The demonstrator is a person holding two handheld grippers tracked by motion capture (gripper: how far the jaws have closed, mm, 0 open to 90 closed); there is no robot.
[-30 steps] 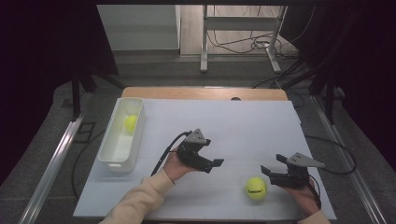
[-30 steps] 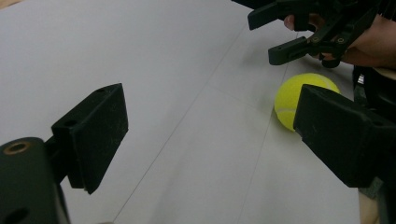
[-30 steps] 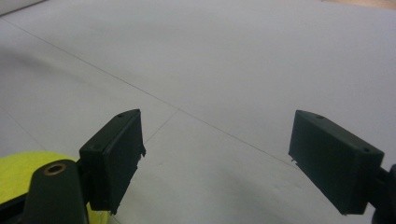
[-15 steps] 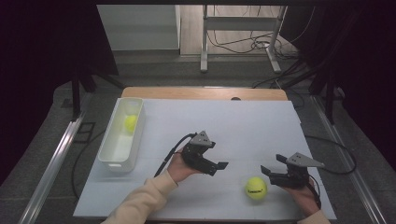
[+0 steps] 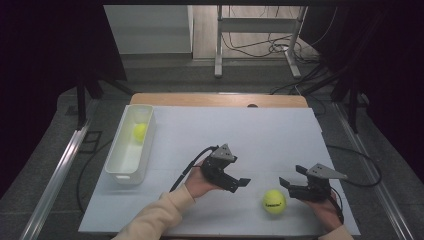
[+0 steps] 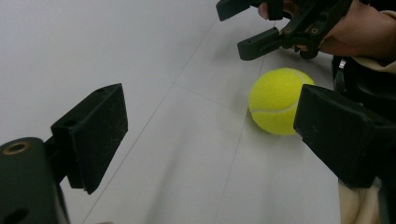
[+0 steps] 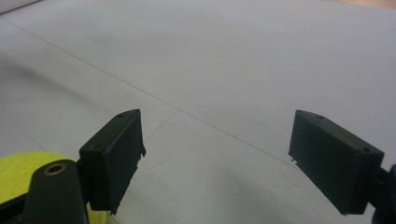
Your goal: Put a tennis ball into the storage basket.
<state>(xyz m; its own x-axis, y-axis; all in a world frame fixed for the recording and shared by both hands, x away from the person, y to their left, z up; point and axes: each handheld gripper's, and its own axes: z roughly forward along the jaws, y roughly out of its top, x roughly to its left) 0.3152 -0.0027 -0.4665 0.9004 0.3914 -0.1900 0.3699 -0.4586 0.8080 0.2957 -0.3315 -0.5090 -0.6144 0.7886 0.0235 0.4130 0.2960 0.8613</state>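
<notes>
Two claws are held spread and empty over the white surface (image 5: 240,135): left claw (image 5: 243,183) at nine o'clock of the tennis ball (image 5: 274,201), right claw (image 5: 285,183) at two o'clock, near it

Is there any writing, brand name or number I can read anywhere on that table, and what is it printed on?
Fuzzy yellow tennis ball near the front of the table: a short dark printed mark, too small and blurred to read.
Second yellow tennis ball in the white plastic bin: no print visible.
White table sheet: no text.
</notes>
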